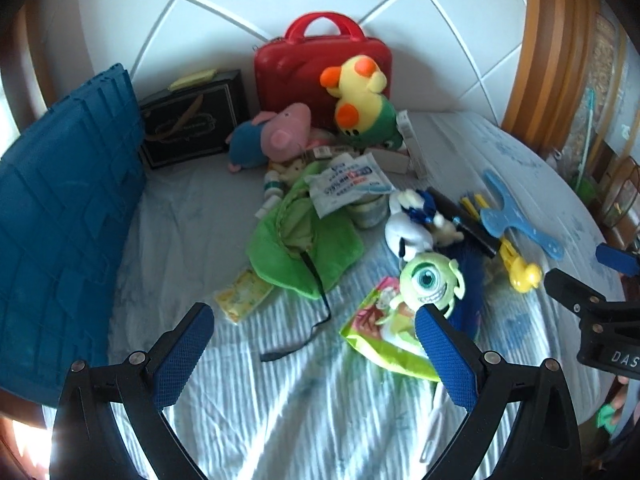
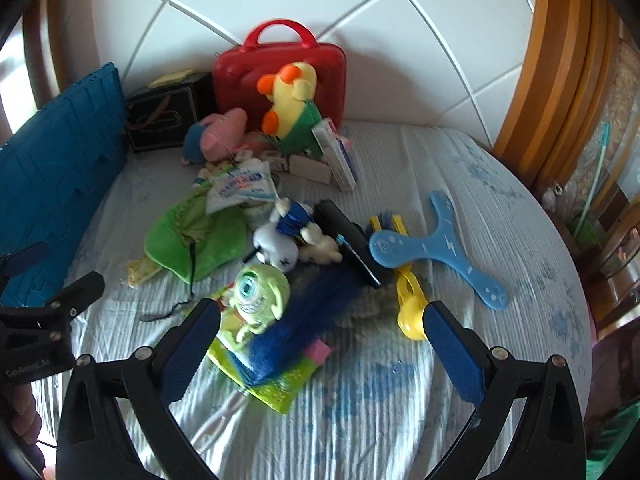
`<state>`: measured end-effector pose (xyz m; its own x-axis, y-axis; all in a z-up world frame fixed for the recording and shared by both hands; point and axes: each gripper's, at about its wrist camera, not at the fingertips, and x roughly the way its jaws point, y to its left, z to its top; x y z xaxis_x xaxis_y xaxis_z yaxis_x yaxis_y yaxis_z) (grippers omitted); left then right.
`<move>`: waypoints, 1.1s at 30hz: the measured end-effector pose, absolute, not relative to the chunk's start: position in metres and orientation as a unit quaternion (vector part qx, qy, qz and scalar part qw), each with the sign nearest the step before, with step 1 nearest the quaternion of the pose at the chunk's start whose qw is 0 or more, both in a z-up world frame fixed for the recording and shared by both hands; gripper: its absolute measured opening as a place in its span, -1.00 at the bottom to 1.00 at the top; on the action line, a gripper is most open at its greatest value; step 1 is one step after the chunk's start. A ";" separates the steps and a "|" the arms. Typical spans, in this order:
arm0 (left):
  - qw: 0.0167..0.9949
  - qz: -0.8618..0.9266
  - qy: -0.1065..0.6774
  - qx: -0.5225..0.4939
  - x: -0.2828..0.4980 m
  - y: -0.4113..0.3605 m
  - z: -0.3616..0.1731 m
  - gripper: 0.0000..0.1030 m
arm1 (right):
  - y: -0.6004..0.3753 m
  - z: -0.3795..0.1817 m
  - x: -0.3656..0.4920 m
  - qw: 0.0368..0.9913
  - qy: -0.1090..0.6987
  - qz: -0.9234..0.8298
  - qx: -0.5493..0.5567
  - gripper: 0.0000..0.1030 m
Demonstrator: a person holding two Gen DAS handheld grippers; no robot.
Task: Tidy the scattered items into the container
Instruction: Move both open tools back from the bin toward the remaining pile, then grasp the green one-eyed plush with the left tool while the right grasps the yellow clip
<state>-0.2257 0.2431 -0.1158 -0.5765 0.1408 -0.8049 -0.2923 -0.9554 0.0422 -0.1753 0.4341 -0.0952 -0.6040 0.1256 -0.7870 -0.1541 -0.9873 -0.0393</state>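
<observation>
Both my left tongs (image 1: 312, 338) and right tongs (image 2: 322, 334) hung apart, empty, above the striped bedsheet (image 2: 360, 420). The ribbed blue plastic container (image 1: 60, 208) stood well left of the round green one-eyed plush (image 2: 258, 294), which lay on a glossy crinkled packet (image 2: 276, 390). I judged soft fur might squash and slip, or the slick packet beneath come up with it. A flat blue boomerang (image 2: 438, 246) lay right of the plush.
</observation>
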 end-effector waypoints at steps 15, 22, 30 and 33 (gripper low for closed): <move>0.125 0.863 0.087 -0.482 -0.235 0.339 -0.160 0.97 | 0.553 -0.166 -0.189 0.088 0.035 0.856 -0.509 0.99; 0.122 0.861 0.079 -0.488 -0.251 0.356 -0.166 0.94 | 0.598 -0.166 -0.189 0.101 0.066 0.850 -0.513 0.99; 0.111 0.841 0.060 -0.525 -0.281 0.357 -0.189 0.76 | 0.584 -0.178 -0.207 0.078 0.068 0.845 -0.525 0.99; 0.105 0.837 0.056 -0.534 -0.291 0.364 -0.198 0.76 | 0.579 -0.188 -0.218 0.060 0.064 0.843 -0.530 0.99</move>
<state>-0.2910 0.3643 -0.1976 -0.4067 0.1158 -0.9062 -0.2352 -0.9718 -0.0186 -0.2175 0.5786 -0.1876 -0.4303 0.0336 -0.9020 -0.1685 -0.9847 0.0437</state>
